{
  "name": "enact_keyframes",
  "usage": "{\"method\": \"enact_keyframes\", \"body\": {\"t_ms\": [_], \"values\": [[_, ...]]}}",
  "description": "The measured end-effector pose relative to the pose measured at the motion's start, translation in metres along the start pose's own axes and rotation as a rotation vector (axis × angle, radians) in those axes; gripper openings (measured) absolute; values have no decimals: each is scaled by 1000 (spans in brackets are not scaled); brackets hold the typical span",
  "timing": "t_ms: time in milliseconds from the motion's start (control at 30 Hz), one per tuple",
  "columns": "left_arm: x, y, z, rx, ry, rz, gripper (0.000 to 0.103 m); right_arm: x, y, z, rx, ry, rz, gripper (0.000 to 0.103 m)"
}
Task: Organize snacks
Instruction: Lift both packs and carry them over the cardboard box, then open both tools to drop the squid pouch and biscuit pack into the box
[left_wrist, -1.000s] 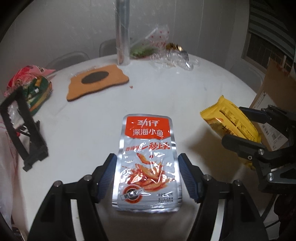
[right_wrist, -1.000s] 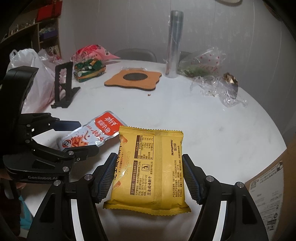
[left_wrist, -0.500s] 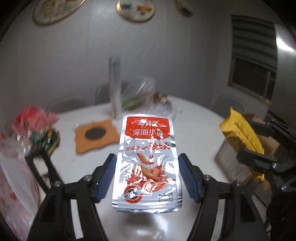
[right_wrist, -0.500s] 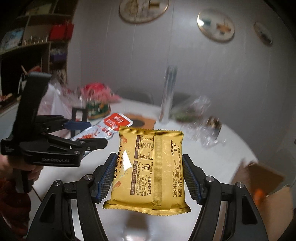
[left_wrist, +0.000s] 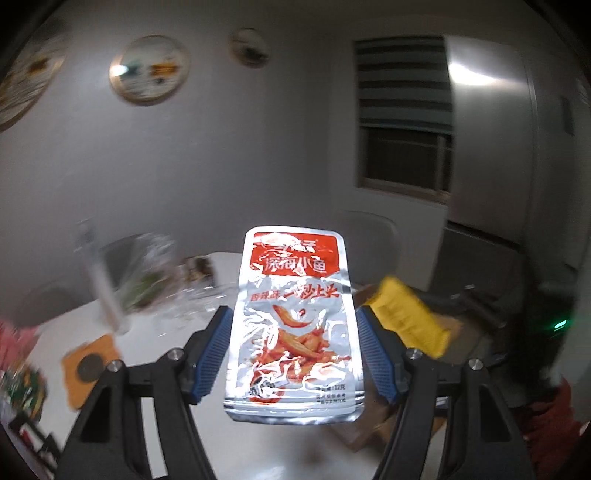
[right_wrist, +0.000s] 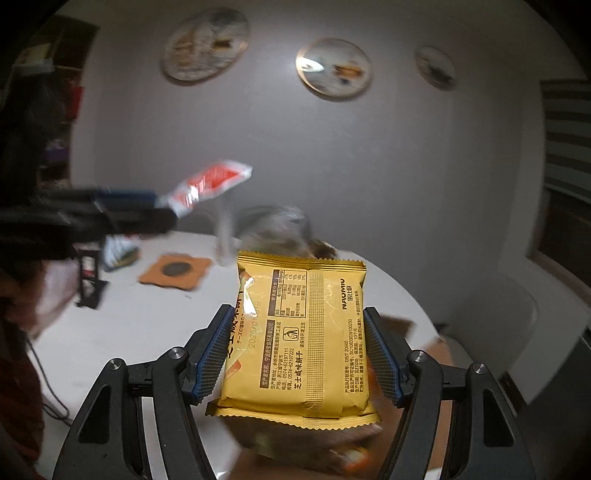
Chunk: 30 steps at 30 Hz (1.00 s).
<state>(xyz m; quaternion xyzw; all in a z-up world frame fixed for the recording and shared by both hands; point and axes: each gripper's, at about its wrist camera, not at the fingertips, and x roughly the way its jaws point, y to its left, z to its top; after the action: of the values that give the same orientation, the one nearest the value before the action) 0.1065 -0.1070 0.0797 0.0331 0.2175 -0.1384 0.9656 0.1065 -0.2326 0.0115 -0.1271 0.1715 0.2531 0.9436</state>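
Both packets have left the bench (right_wrist: 155, 332) since a second ago. Your left tool (left_wrist: 293, 356) clamps the silver fish-snack pouch (left_wrist: 293, 325); your right tool (right_wrist: 295, 354) clamps the yellow biscuit packet (right_wrist: 299, 332), airborne at the pouch's 3 o'clock. Placement remains outstanding.

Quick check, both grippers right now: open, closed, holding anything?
Left gripper: closed on the silver fish snack pouch, lifted off the table.
Right gripper: closed on the yellow biscuit pack, also lifted.
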Motion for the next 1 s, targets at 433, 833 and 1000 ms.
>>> {"method": "enact_keyframes", "body": {"t_ms": [433, 833, 1000], "values": [[105, -67, -9, 121, 251, -93, 65, 63, -43, -47, 11, 137, 41, 66], [129, -73, -16, 148, 332, -104, 65, 78, -44, -51, -35, 165, 58, 70], [134, -73, -16, 162, 345, -97, 65, 74, -42, -48, -52, 166, 57, 76]]}}
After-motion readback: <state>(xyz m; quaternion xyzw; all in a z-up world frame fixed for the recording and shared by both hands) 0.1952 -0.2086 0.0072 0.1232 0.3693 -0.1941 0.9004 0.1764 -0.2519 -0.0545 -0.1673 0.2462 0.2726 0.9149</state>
